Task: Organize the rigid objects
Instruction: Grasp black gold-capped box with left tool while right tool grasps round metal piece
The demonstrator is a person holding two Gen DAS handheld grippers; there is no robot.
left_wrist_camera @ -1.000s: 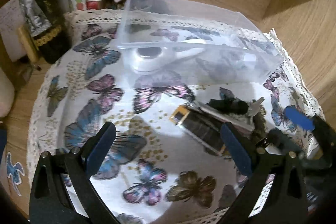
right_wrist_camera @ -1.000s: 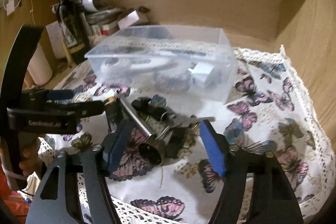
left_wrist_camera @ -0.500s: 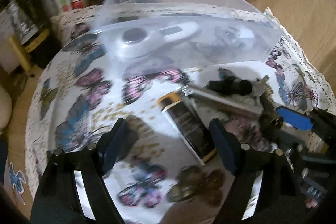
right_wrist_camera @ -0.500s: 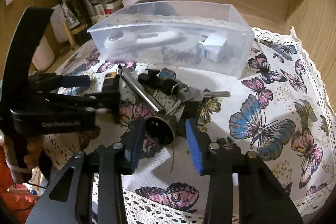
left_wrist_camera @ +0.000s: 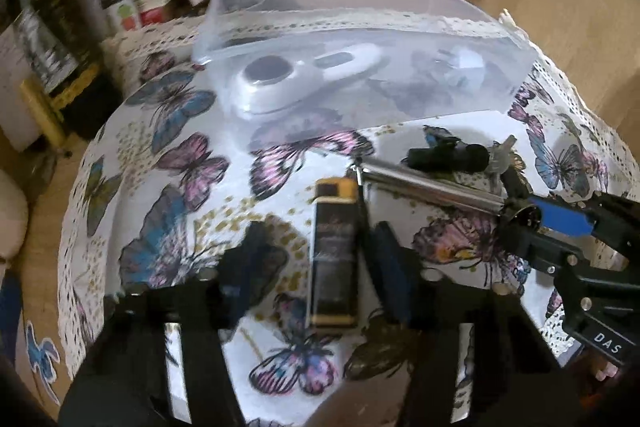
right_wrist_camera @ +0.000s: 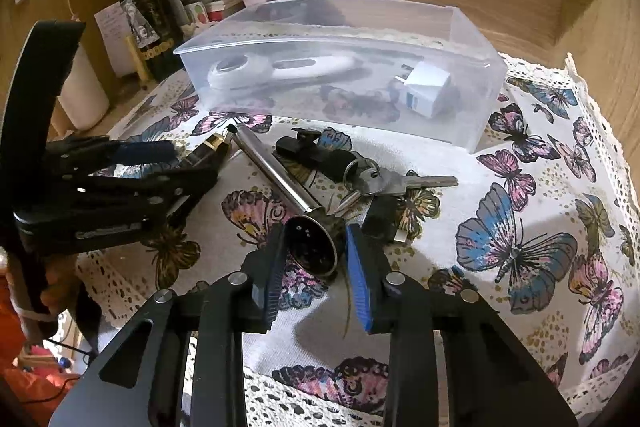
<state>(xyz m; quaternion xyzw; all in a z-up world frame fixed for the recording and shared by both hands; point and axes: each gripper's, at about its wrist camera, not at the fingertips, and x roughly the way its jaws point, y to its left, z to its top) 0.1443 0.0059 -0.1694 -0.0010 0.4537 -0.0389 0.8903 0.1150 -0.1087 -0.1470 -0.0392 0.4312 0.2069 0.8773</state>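
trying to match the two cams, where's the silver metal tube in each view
Left wrist: the silver tube runs across the right of centre, its far end at the right gripper.
Right wrist: the tube lies in the centre, slanting from upper left down to its open end between the right gripper's fingers.
Shared landmark: the clear plastic box sits just behind the tube in both views.

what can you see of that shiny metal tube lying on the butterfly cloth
The metal tube is a slim, polished silver cylinder lying flat on the butterfly tablecloth, running diagonally from near the clear plastic box toward the camera. Its near end flares into a dark round cap dotted with small holes. The right gripper straddles that cap, fingers close on either side. Keys lie beside it.
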